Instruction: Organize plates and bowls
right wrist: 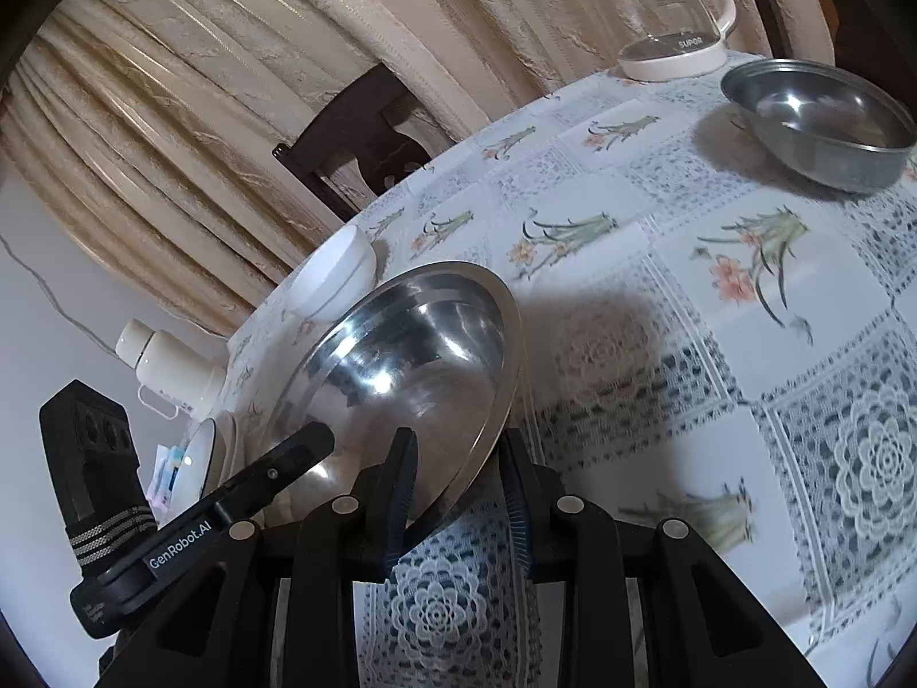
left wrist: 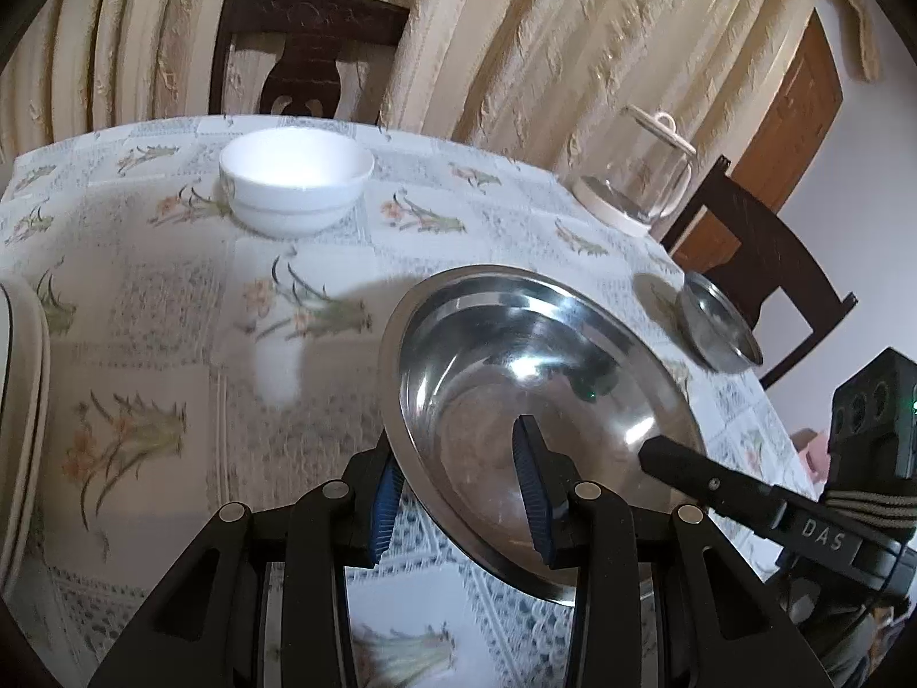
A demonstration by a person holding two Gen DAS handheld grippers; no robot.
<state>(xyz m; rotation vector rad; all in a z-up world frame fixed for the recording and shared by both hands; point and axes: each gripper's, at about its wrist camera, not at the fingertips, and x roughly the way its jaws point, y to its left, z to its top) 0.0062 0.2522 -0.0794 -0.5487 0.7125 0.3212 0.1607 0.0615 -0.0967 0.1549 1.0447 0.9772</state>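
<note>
A shiny steel plate (left wrist: 516, 355) (right wrist: 412, 355) hangs tilted above the flowered tablecloth (left wrist: 172, 315), casting a shadow. My left gripper (left wrist: 461, 493) is shut on its near rim, one blue pad inside the dish and one under it. My right gripper (right wrist: 458, 493) is shut on the opposite rim the same way. A white bowl (left wrist: 295, 180) (right wrist: 332, 275) sits at the far side. A small steel bowl (left wrist: 716, 324) (right wrist: 819, 120) rests near the right edge. White plates (left wrist: 23, 401) (right wrist: 206, 453) are stacked at the left edge.
A glass kettle (left wrist: 636, 172) (right wrist: 670, 28) stands at the table's far right. A white bottle (right wrist: 166, 361) is beside the stacked plates. Dark wooden chairs (left wrist: 309, 51) (left wrist: 762, 264) stand around the table, in front of beige curtains.
</note>
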